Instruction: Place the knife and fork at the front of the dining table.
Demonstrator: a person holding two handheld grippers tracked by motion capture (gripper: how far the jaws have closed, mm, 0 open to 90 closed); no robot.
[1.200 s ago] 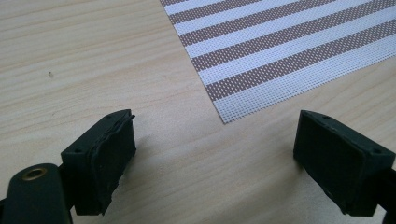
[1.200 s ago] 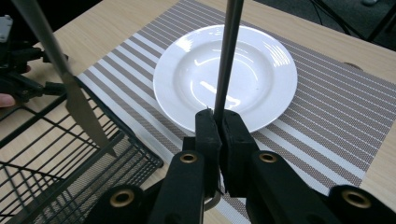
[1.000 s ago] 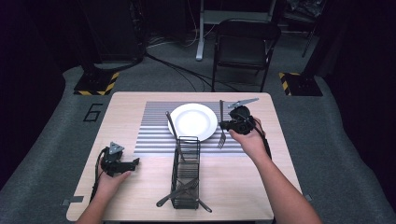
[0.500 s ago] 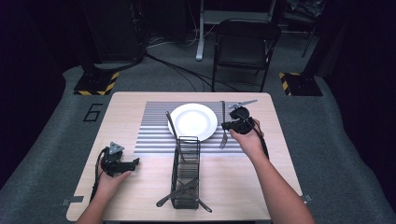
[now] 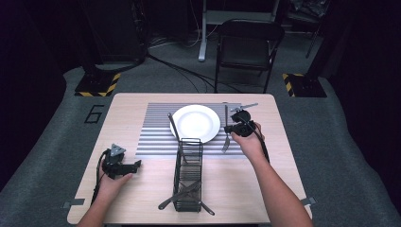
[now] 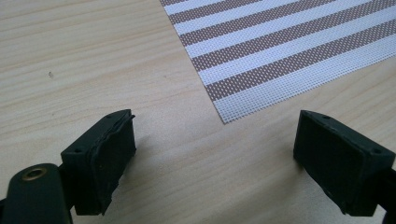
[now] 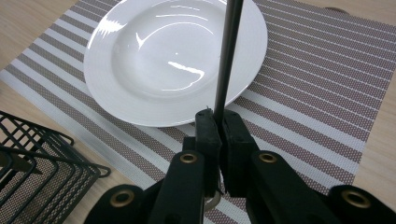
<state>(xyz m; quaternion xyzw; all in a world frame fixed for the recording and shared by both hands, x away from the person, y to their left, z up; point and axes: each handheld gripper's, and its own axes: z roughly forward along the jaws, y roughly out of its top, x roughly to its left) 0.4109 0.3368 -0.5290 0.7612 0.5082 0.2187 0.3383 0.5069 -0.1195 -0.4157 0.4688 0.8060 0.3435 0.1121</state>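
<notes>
My right gripper (image 5: 231,128) (image 7: 217,119) is shut on a slim dark-handled utensil (image 5: 226,113) (image 7: 229,51), just right of the white plate (image 5: 195,123) (image 7: 173,60). The handle points away from me across the plate's edge. Its pale end (image 5: 225,144) reaches the striped placemat (image 5: 156,137) (image 7: 317,84) near me. My left gripper (image 5: 137,165) (image 6: 215,140) rests low on the wooden table (image 5: 127,109) (image 6: 84,56), open, with nothing between its pads. It points at the placemat's near left corner (image 6: 224,116).
A black wire basket (image 5: 189,142) (image 7: 37,172) stands in front of the plate with several utensils (image 5: 184,194) in its near end. Another dark utensil (image 5: 173,124) lies left of the plate. A silvery piece (image 5: 248,106) shows beyond the right gripper. A folding chair (image 5: 248,47) stands behind the table.
My right gripper has sunk a little and come slightly toward me with the utensil in it. The left gripper has stayed where it was.
</notes>
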